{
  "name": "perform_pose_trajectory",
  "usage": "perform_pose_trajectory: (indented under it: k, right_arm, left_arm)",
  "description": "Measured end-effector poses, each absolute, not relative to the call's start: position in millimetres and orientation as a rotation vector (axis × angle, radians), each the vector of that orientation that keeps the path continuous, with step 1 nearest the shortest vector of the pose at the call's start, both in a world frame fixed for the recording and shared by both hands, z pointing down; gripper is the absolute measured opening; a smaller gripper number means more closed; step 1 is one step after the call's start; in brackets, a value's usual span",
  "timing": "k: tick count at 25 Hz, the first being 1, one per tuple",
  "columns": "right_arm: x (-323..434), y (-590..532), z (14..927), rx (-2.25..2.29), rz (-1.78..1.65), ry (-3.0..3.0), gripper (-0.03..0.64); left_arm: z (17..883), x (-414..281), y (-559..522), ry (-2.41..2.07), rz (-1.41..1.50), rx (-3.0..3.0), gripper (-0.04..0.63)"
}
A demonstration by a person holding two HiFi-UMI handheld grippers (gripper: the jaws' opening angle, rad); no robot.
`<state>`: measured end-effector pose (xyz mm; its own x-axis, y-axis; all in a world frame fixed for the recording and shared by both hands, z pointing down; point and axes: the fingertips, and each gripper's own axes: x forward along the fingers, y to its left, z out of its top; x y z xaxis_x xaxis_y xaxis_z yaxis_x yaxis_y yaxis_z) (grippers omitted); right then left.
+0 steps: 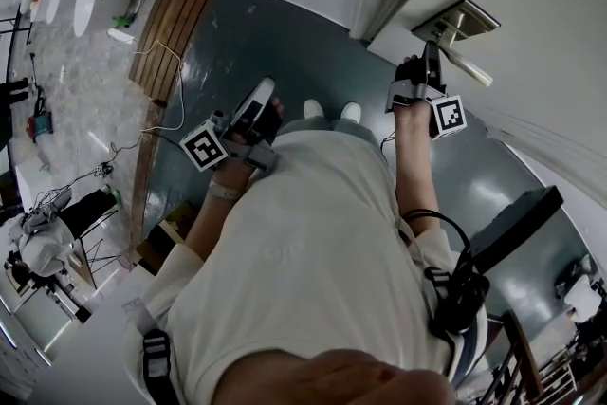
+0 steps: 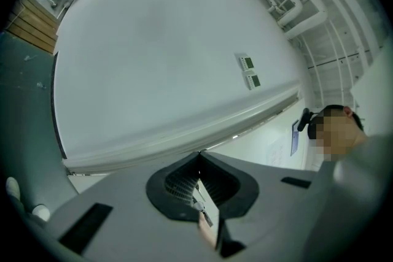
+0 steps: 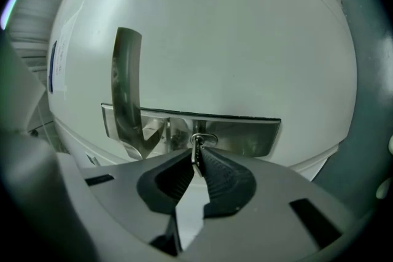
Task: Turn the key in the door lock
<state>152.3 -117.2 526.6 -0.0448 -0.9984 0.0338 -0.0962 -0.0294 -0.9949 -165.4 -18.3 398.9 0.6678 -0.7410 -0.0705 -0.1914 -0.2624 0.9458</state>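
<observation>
A silver key (image 3: 196, 145) sticks in the keyhole of a polished metal lock plate (image 3: 245, 135) on the white door (image 3: 233, 40). The lever handle (image 3: 126, 89) stands at the plate's left end. My right gripper (image 3: 198, 157) is shut on the key's head, jaw tips close against the plate. In the head view the right gripper (image 1: 429, 71) is held level up against the lock plate (image 1: 457, 17). The left gripper (image 1: 256, 114) hangs at the person's left over the floor, away from the door. Its jaws meet in the left gripper view (image 2: 199, 159) with nothing between them.
The grey-green floor (image 1: 275, 43) runs along the door and a white wall. Wooden boards (image 1: 171, 24) and loose cables (image 1: 133, 142) lie to the left. Two small wall panels (image 2: 249, 72) and another person (image 2: 344, 132) appear in the left gripper view.
</observation>
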Motion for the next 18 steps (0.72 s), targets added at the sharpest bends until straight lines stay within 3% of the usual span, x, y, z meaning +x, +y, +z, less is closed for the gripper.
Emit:
perform_pose_trajectory:
  k: [18]
  right_arm:
    - [157.1, -109.9, 524.9, -1.481, -1.136, 1.591, 0.044]
  left_arm:
    - [405.5, -150.9, -26.2, -0.693, -0.610, 1.791, 0.009]
